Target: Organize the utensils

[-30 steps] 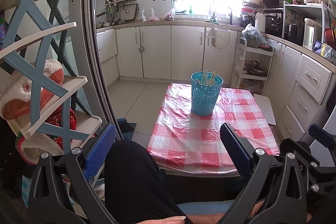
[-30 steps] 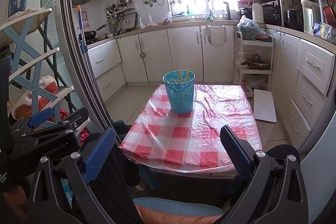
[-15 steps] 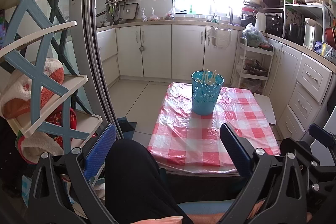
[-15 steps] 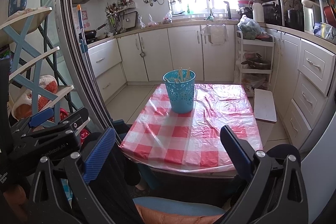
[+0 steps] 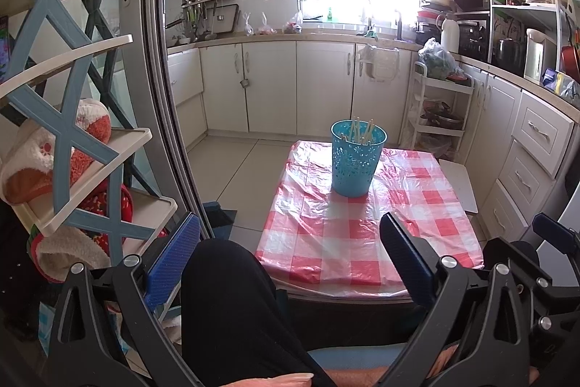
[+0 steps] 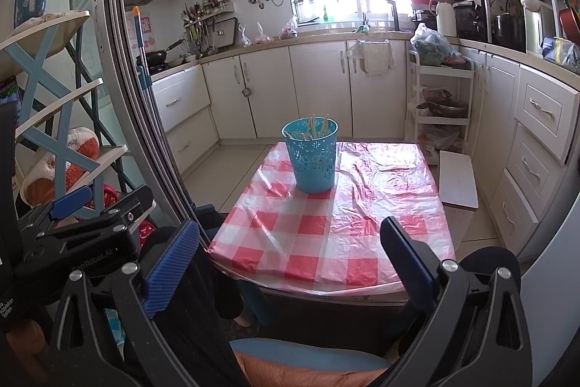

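Both grippers idle, held low near the person's lap, well short of the table edge. Left gripper [image 5: 290, 249] jaws spread wide, nothing between them but a black-clad knee [image 5: 224, 278] below. Right gripper [image 6: 288, 252] also wide and empty.

One blue perforated basket [image 5: 357, 164] stands upright on the checked tablecloth [image 5: 326, 234], ahead of both grippers and well apart from them: a bit right of centre ahead of the left gripper, about centred ahead of the right. Pale sticks [image 6: 315, 127], likely chopsticks, poke up out of it; roughly four or five tips show, exact count not readable. No loose utensils visible on the cloth, so the task looks done or close to it.

Risks, judged:
- basket looks light and tall, so a finger clipping the rim on a reach could tip it and spill the sticks
- the plastic cloth is wrinkled and loose, so dragging a gripper over it may pull the basket along
- thin sticks bunched together: a wide grasp could take several or let them slip
- left gripper sits close to the shelf rack [image 5: 72, 140] on its left, so a swing may knock it

Counts: 2 grippers, 1 basket, 1 table, 1 rack
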Demonstrator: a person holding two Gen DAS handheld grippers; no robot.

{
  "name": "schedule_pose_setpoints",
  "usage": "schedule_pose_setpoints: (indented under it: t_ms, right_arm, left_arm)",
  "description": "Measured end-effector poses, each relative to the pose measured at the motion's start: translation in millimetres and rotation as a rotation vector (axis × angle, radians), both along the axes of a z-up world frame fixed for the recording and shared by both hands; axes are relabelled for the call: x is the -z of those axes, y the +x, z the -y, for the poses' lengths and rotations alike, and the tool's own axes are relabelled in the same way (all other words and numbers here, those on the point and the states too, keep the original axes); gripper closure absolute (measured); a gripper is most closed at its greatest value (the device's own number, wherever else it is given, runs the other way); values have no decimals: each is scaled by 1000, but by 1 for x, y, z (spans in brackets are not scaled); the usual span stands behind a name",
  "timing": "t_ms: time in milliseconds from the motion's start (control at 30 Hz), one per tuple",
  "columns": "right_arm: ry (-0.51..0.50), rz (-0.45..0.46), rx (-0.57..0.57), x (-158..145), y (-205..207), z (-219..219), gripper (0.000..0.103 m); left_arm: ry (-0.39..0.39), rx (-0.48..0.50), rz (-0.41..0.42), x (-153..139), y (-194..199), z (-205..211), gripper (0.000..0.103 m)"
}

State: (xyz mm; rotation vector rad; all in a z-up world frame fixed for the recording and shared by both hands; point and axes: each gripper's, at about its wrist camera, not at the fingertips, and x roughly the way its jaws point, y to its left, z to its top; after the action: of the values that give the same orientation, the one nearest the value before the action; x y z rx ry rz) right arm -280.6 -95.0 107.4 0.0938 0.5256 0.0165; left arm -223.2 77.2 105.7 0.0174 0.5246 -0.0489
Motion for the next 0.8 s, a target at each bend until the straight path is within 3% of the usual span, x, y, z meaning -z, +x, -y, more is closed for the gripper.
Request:
schedule_pose_setpoints:
  t_ms: [800]
  right_arm:
    - [2,-4,2,2,0,0,7]
  left_arm:
    - [4,0,-3,4,-3,-3,7]
